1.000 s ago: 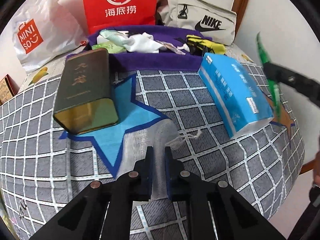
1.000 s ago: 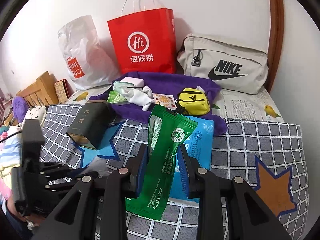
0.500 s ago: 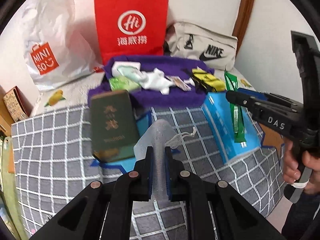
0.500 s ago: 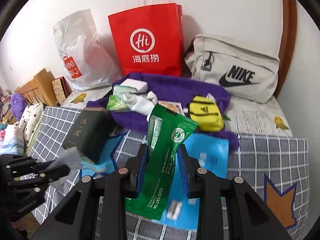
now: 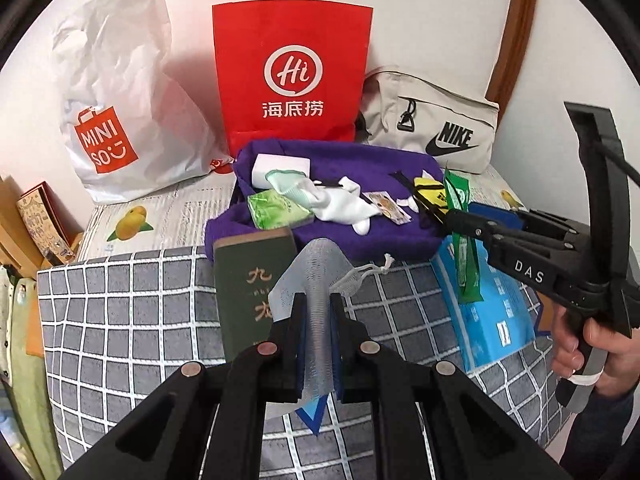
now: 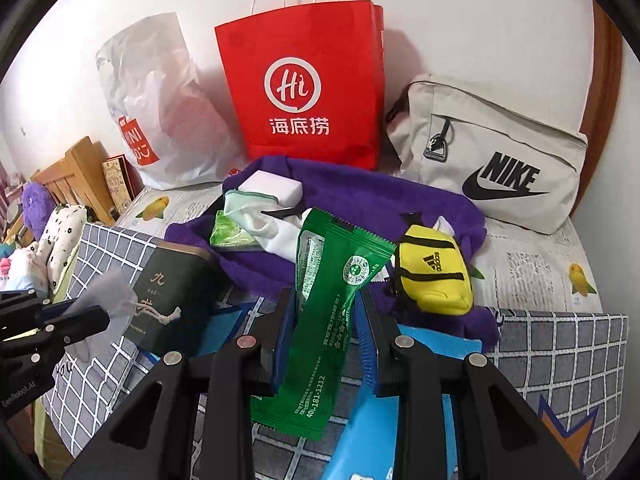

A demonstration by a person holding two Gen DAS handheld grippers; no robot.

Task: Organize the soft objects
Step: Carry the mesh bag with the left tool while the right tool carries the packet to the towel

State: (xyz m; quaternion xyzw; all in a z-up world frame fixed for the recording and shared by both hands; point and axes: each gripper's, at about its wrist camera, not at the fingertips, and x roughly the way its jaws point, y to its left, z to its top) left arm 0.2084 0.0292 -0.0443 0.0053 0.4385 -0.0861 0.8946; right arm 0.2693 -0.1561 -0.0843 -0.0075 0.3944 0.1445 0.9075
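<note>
**Two grippers, each holding a soft item in front of the purple cloth**

Left gripper (image 5: 318,312) is clamped on a grey mesh pouch (image 5: 316,280), whose white drawstring (image 5: 368,270) trails to the right of its fingers; the pouch hangs in the air in front of the purple cloth (image 5: 360,164). Right gripper (image 6: 324,320) is closed on a green sachet (image 6: 320,320), which stands nearly upright between its blue pads, also in front of the purple cloth and above a blue tissue pack (image 6: 360,440).

On the purple cloth lie a white block (image 5: 280,166), a pale green packet (image 5: 274,212), a white sock (image 5: 344,208) and a yellow mini bag (image 6: 432,276); the mini bag sits at the cloth's right end. A dark green tin (image 5: 252,280) lies against the cloth's front edge, on the grey checked blanket (image 5: 132,300). Behind the cloth, against the wall, stand a red paper bag (image 5: 292,76), a white Miniso bag (image 5: 120,100) to its left and a beige Nike bag (image 5: 432,128) to its right.
</note>
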